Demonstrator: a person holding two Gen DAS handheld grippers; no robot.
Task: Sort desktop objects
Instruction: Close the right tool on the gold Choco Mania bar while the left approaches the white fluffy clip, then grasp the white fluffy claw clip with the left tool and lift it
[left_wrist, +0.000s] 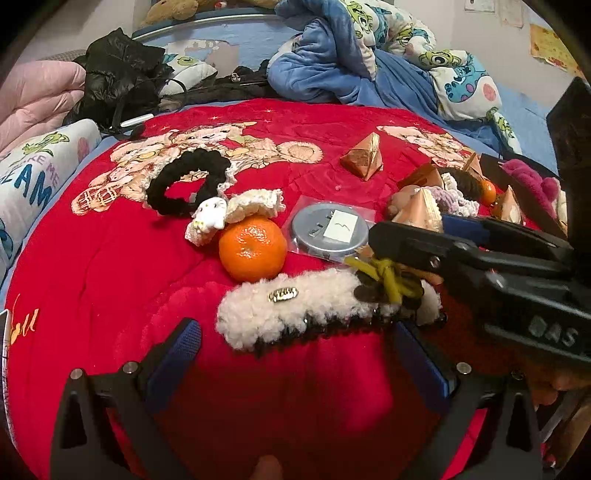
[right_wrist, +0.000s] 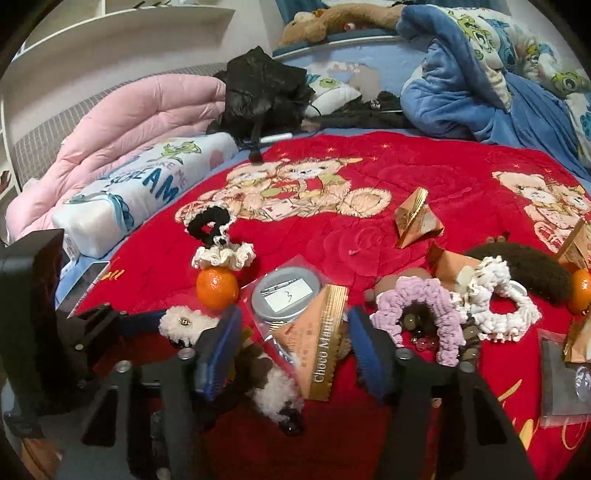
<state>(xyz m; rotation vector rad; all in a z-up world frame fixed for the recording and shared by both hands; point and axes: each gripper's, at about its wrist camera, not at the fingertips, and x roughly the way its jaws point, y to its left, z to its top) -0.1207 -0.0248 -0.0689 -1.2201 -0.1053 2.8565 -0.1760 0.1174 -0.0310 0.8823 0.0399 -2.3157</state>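
Choco packet (right_wrist: 320, 343) btwn jaws, long axis upright

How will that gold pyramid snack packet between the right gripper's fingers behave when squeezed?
The gold snack packet looks like thin foil, so it probably crumples and feels light. Its glossy faces may slip against the right gripper pads.

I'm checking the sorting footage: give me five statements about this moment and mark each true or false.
1. A gold triangular snack packet lies between the right gripper fingers. True.
2. The left gripper is clamped on the mandarin. False: its jaws stand open and it holds nothing.
3. The black scrunchie lies on the red quilt. True.
4. The fluffy white hair clip lies beyond the mandarin. False: it lies nearer the left gripper.
5. The round silver tin sits in a clear bag. True.
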